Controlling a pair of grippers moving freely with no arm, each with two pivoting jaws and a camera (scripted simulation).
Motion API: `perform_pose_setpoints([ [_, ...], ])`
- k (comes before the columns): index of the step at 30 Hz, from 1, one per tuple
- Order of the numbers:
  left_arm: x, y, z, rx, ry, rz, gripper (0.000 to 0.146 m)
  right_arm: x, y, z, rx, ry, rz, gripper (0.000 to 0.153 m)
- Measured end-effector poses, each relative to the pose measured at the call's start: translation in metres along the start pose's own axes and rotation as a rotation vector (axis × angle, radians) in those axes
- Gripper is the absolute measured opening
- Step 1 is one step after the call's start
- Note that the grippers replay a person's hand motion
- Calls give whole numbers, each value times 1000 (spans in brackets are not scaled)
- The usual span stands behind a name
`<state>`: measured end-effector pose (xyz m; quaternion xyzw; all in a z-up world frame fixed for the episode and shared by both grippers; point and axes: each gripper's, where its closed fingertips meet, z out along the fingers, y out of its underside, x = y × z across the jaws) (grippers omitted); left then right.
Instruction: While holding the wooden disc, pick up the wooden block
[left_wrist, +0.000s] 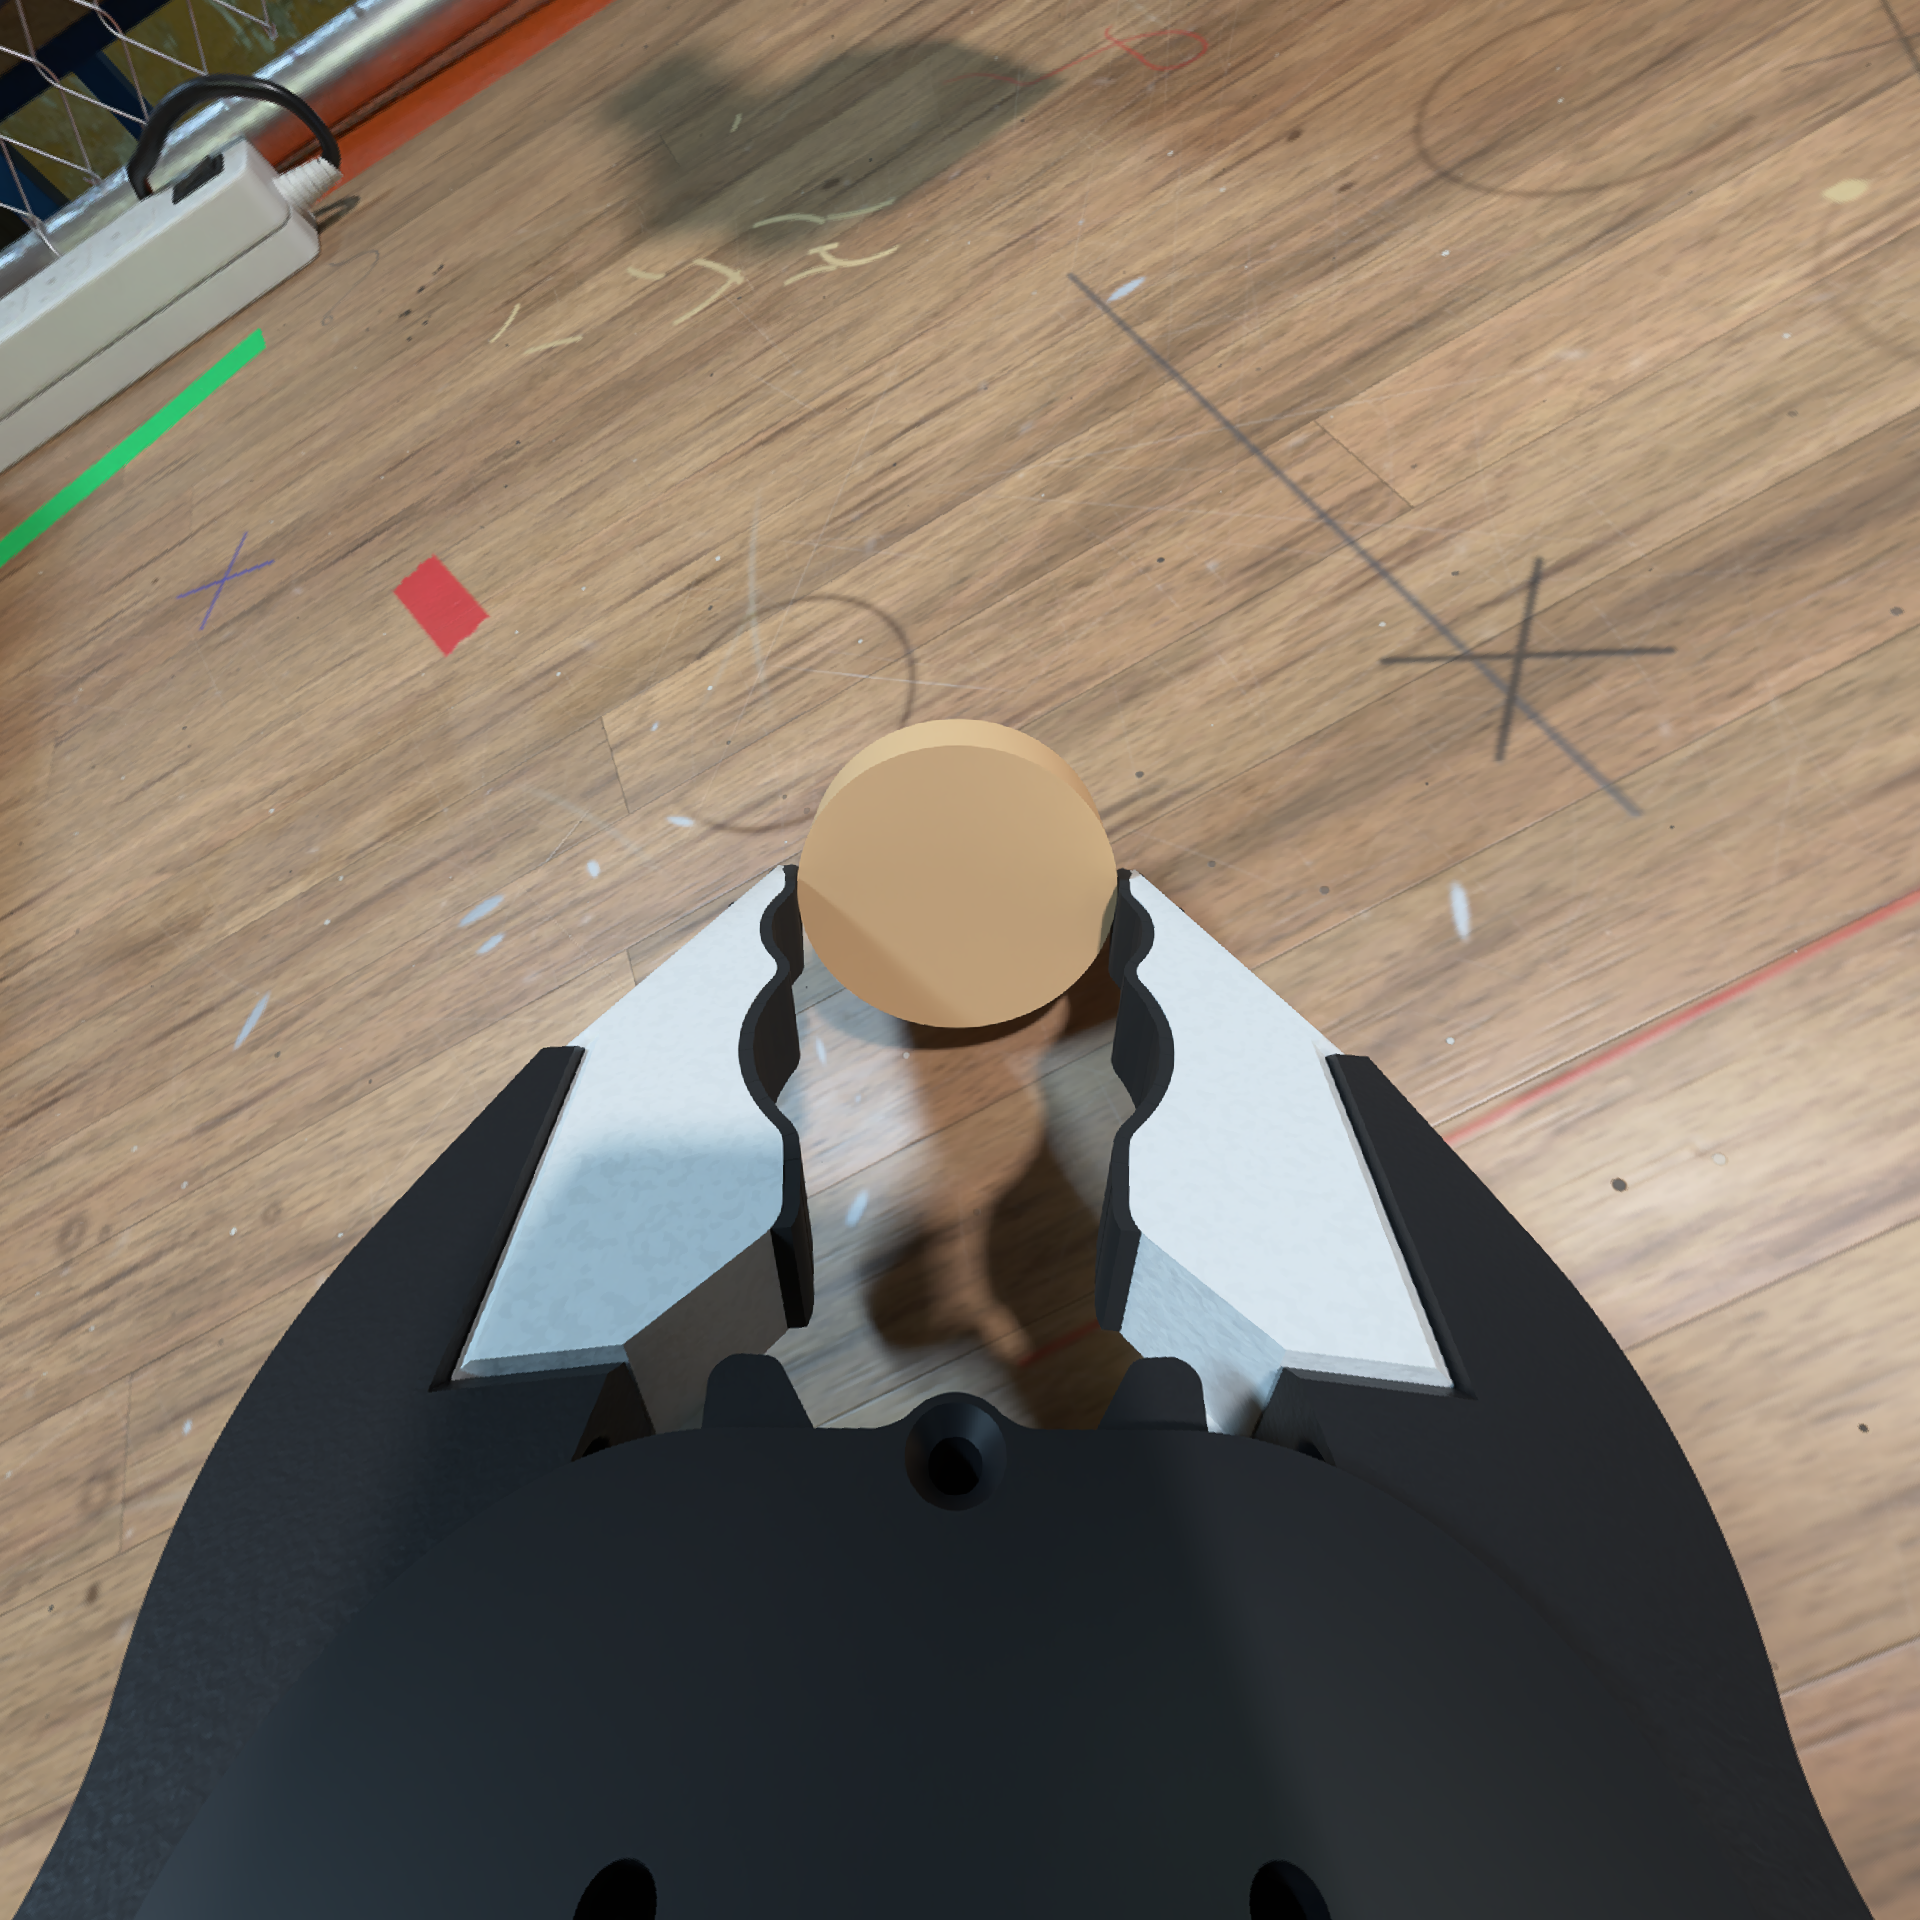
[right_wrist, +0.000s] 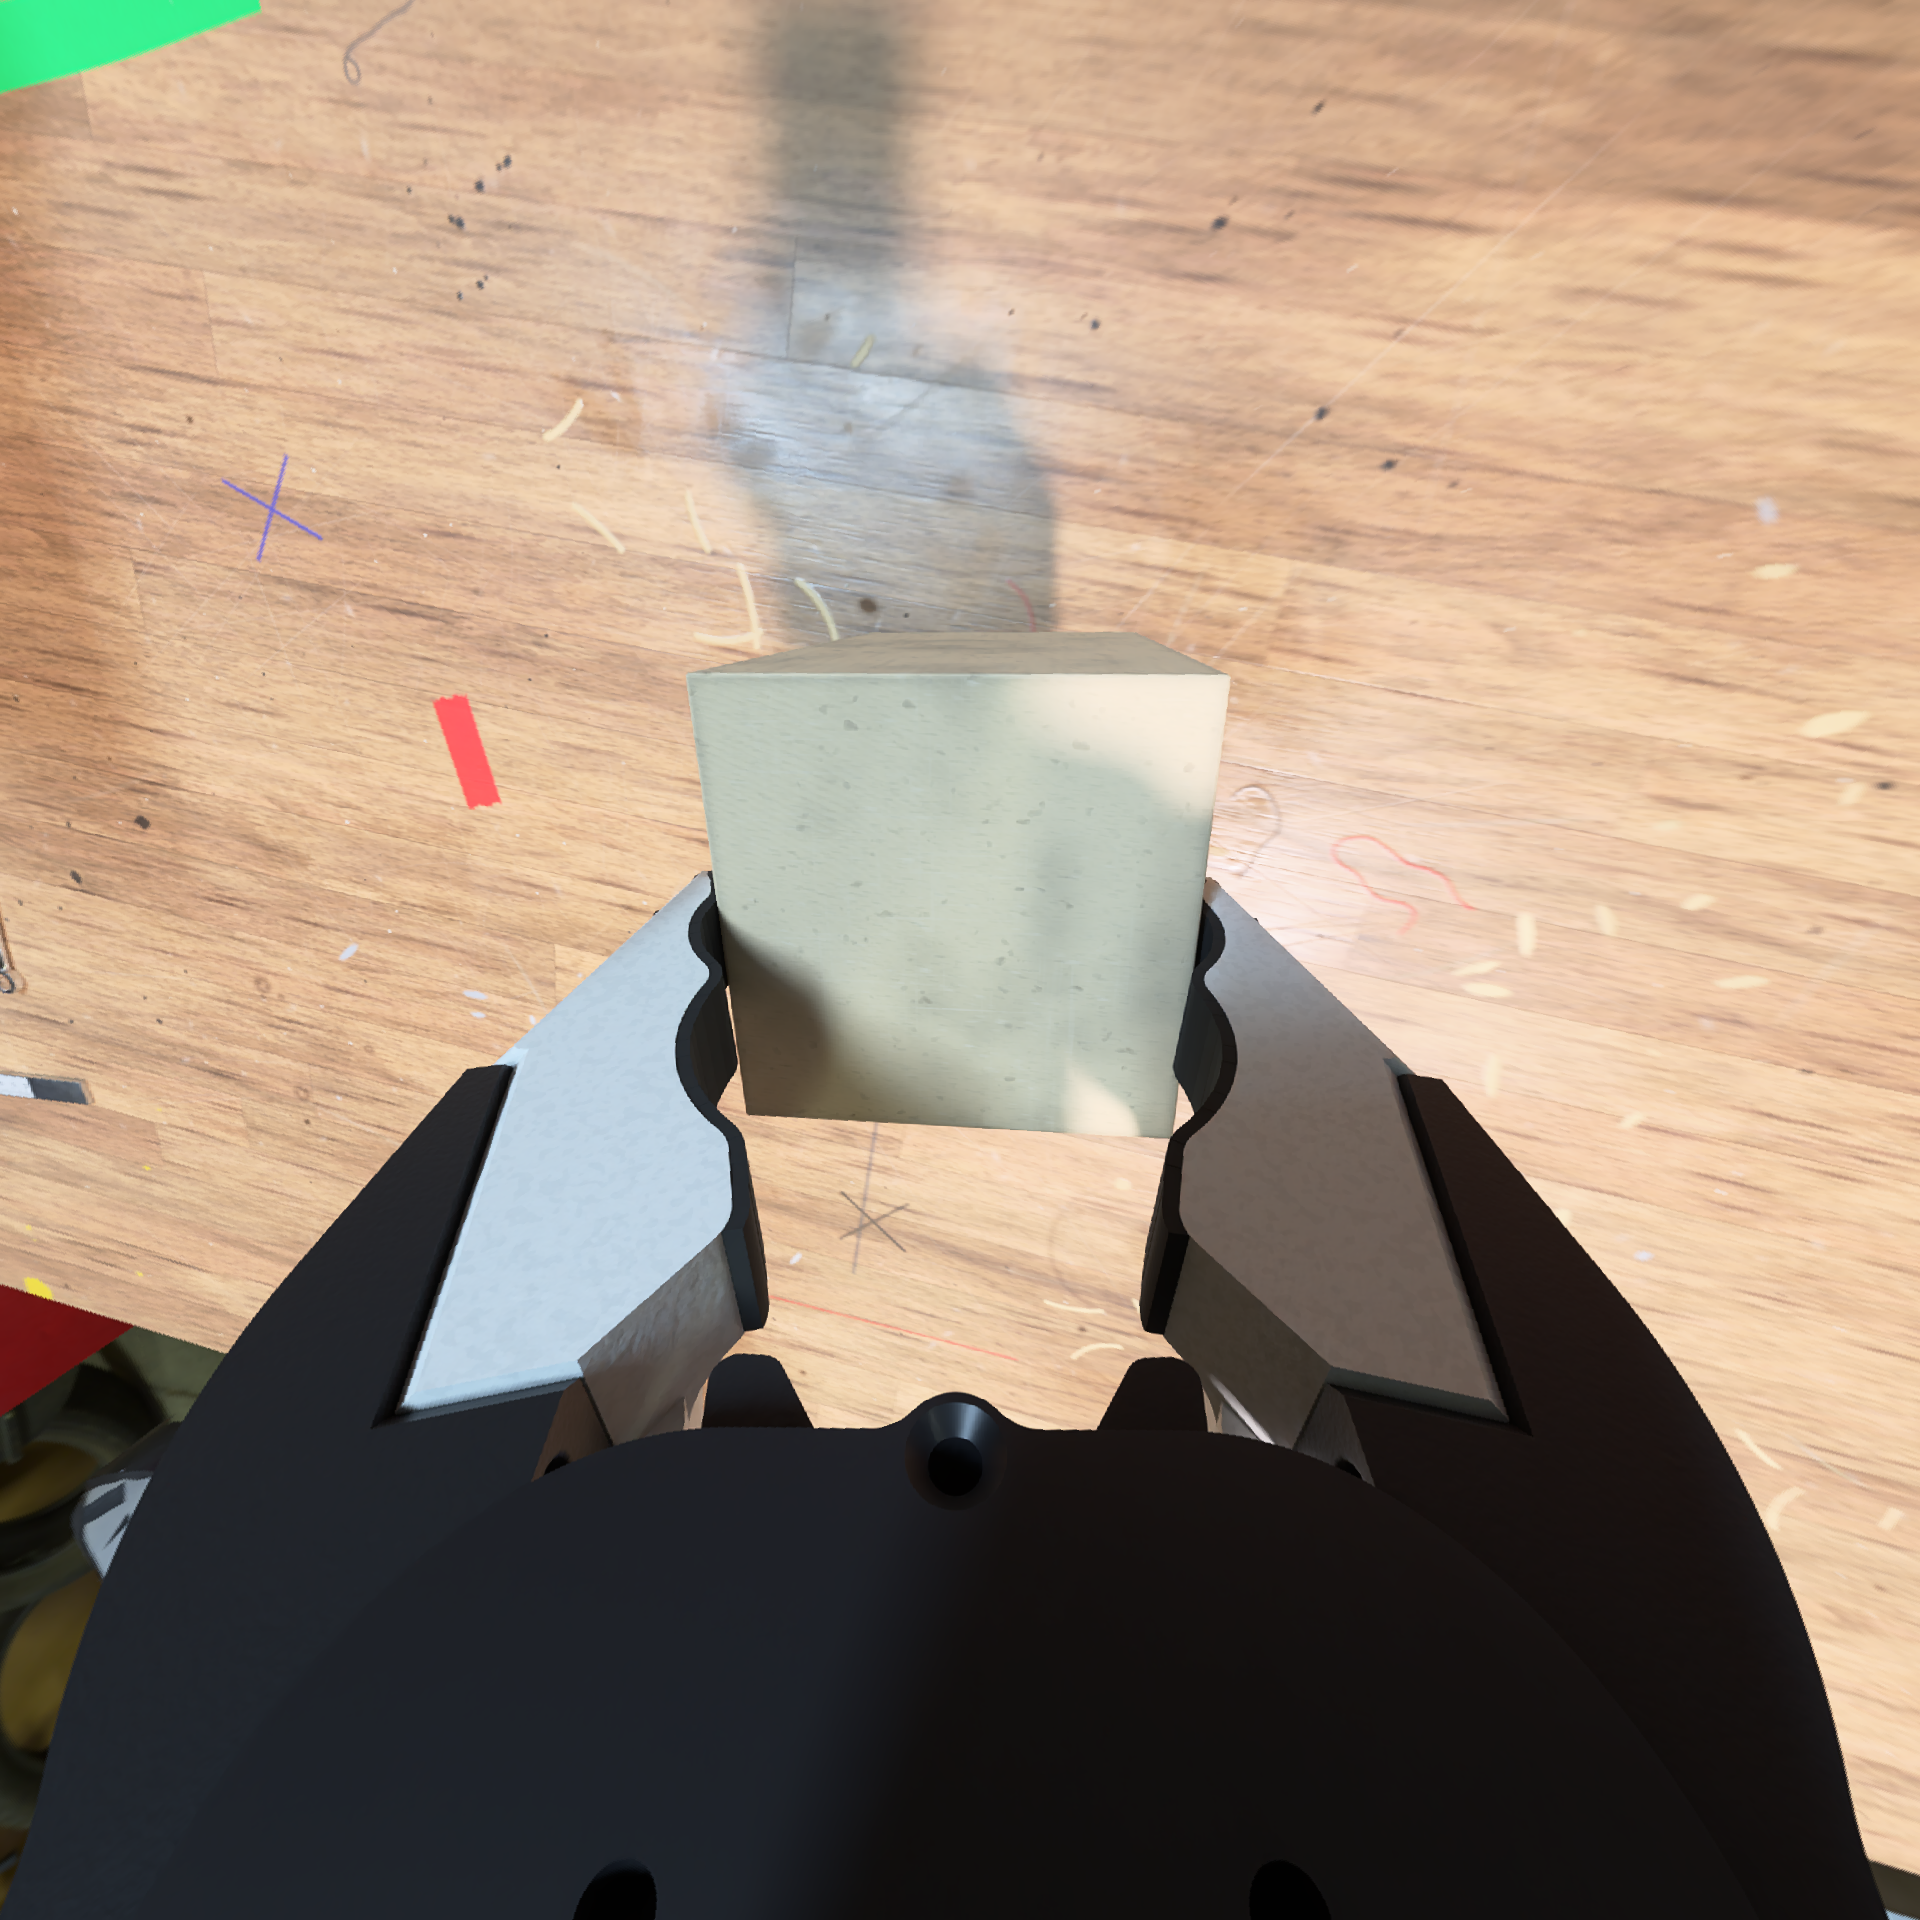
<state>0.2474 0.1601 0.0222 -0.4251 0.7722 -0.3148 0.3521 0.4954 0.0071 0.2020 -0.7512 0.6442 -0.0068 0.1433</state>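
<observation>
In the left wrist view, my left gripper (left_wrist: 956, 894) is shut on a round tan wooden disc (left_wrist: 951, 878). The black pads press its left and right edges, and the disc is held above the wooden tabletop, with its shadow below. In the right wrist view, my right gripper (right_wrist: 956, 914) is shut on a pale wooden block (right_wrist: 961, 883), a cube. The fingertips clamp its two side faces. The block is above the tabletop; its shadow falls on the boards beyond it.
A wooden tabletop (left_wrist: 1351, 468) with pencil marks. A white power strip (left_wrist: 135, 281) and a green tape strip (left_wrist: 125, 447) lie at the far left. Red tape pieces (left_wrist: 442, 605) (right_wrist: 468, 750) lie on the boards. The table edge (right_wrist: 94, 1320) is at lower left.
</observation>
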Motion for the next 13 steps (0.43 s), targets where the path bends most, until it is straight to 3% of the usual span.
perform_pose_setpoints([
  [6,-2,3,-2,-6,-12,6,60,52,0,-30,9,68,-4,87],
  [13,-3,5,0,-26,-20,24,60,123,2,21,-59,104,40,87],
])
